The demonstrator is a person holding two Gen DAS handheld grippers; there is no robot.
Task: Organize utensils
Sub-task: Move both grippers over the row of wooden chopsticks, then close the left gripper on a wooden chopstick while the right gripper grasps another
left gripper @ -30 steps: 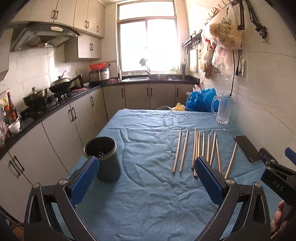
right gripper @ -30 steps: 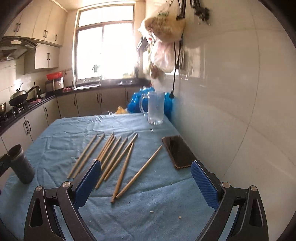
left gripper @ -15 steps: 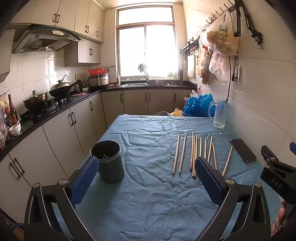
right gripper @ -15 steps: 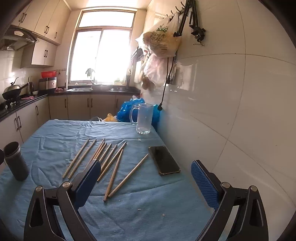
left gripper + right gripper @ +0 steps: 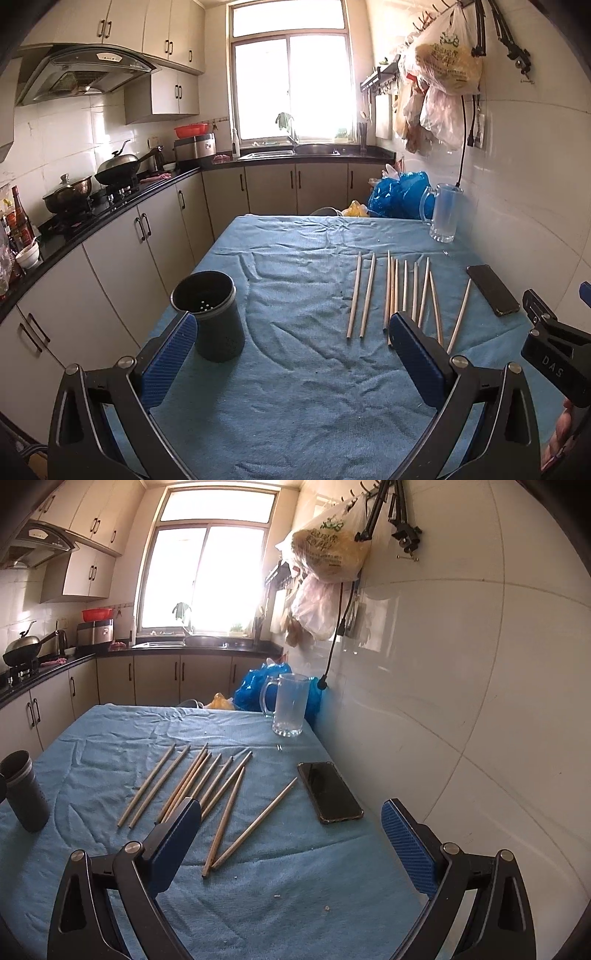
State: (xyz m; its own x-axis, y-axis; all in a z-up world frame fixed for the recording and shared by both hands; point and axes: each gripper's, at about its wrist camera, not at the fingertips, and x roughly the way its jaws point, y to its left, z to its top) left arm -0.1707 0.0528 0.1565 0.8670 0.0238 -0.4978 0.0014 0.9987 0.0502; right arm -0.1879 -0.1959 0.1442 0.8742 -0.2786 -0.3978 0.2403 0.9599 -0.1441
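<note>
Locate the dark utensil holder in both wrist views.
Left wrist: utensil holder lower left of centre, upright, behind the left gripper's left finger.
Right wrist: utensil holder at far left edge, upright on the blue cloth.
Shared landmark: black phone, lying right of the chopsticks.

A black phone [image 5: 330,792] lies flat beside the wall — a glass mug [image 5: 289,704] stands beyond it.

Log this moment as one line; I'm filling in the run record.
stage: not started | left gripper: open, empty | right gripper: open, empty | chopsticks: loose on cloth | holder: upright, empty
</note>
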